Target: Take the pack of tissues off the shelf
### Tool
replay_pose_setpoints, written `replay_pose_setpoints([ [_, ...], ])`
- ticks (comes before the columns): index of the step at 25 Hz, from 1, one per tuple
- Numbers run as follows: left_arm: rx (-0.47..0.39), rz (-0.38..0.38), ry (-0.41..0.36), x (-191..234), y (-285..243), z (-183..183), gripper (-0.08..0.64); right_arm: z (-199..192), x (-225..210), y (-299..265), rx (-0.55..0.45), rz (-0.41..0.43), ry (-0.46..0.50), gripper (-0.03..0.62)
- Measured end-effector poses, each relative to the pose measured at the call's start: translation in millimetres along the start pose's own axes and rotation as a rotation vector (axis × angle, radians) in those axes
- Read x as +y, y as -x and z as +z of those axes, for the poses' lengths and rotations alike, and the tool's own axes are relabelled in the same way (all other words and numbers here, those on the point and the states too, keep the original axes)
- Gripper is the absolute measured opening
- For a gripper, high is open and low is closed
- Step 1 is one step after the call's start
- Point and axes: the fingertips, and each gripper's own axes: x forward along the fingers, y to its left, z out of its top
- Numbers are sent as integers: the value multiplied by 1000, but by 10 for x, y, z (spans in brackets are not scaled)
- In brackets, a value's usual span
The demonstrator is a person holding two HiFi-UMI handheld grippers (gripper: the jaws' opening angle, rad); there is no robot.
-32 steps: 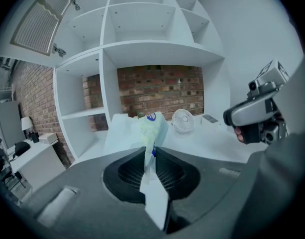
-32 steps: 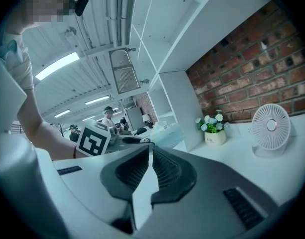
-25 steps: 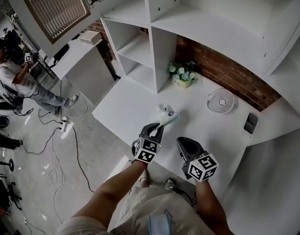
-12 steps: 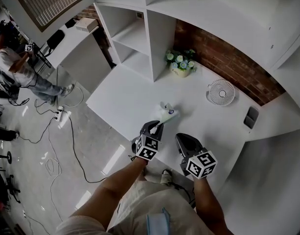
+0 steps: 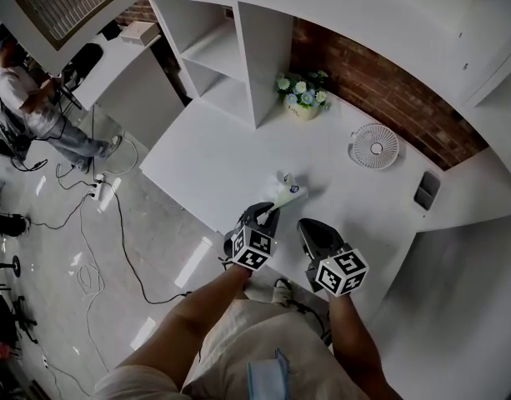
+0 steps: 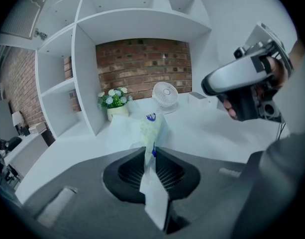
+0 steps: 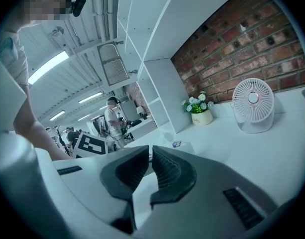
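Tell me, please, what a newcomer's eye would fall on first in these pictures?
The pack of tissues, pinched by its wrapper edge in the left claw over the white table, draws the eye first. Behind it, a red brick wall backs a pot of flowers and a small white fan. The right claw is empty beside the left.

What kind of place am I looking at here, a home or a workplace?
Probably a workplace or lab with a mock home corner: white shelving against a brick wall with a flower pot, but loose cables trail over the floor where a person stands nearby.
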Motion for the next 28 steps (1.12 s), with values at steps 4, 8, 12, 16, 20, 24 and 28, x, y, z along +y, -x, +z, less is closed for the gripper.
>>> replay_pose_setpoints([
  [4,6,-25,-3,-77,-12,-48,46,-14,-21,28,0,-5,-5,18],
  [8,28,-59,42,-152,-45,-139,63,-38,-17,52,2,-5,-11,18],
  [12,35,-78,53,-201,-54,-157,158,-50,-3,67,4,-3,-12,18],
  [16,22,-85,51,-225,-24,-119,206,-66,13,77,6,-1,-11,18],
  [20,8,-92,55,-239,7,-67,218,-52,24,90,4,3,-9,18],
  [24,-2,-93,60,-243,49,-31,219,-22,38,105,2,6,-2,18],
  [28,-16,-90,77,-246,106,19,219,-13,39,144,6,6,6,18],
])
